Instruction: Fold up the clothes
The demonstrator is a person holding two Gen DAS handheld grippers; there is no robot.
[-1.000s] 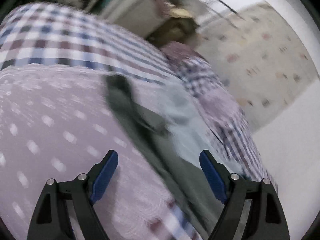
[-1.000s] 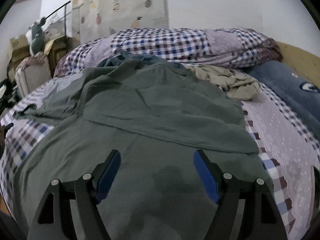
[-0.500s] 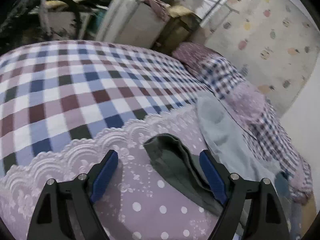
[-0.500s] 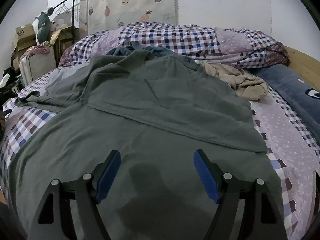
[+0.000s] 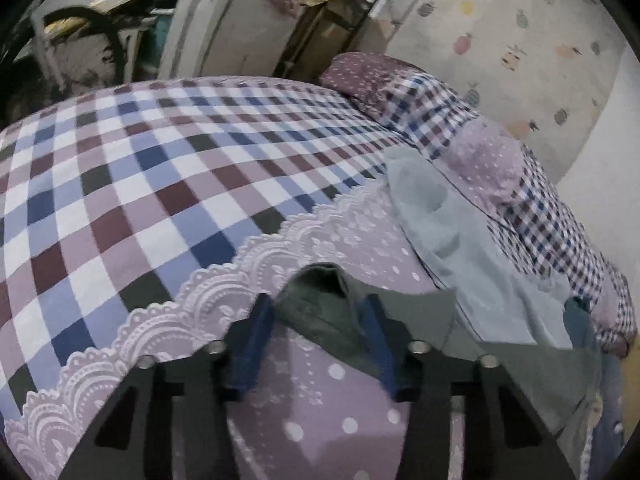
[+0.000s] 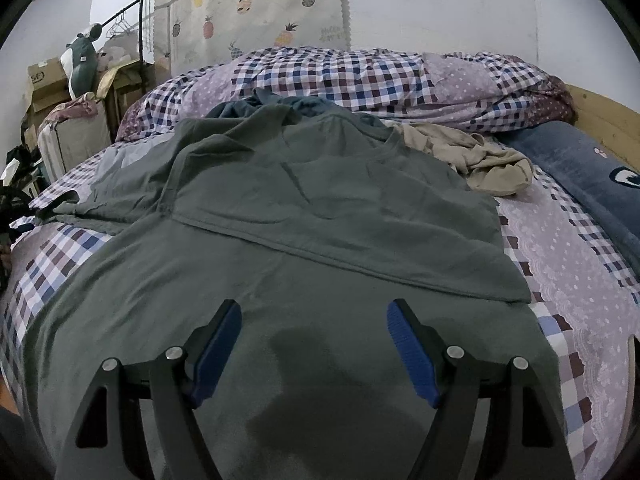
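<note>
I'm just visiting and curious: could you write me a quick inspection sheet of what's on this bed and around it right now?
Surface: bed with checked and dotted quilt.
Job's things: green shirt spread flat, one side folded over; its sleeve lies out to the side.
Clutter: beige garment, pale blue cloth, navy pillow.
Grippers: left gripper straddling the sleeve tip, not shut; right gripper open over the shirt.
Cables: nothing seen.
Surroundings: pineapple curtain, boxes, clothes rail.

Dark green shirt point(image 6: 320, 216); bedsheet point(image 5: 132, 184) checked blue, maroon, lilac and white, with white-dotted lilac border; beige garment point(image 6: 480, 164); pale blue cloth point(image 5: 448, 232); pineapple-print curtain point(image 6: 256, 4); blue gripper pads point(image 6: 412, 352).
</note>
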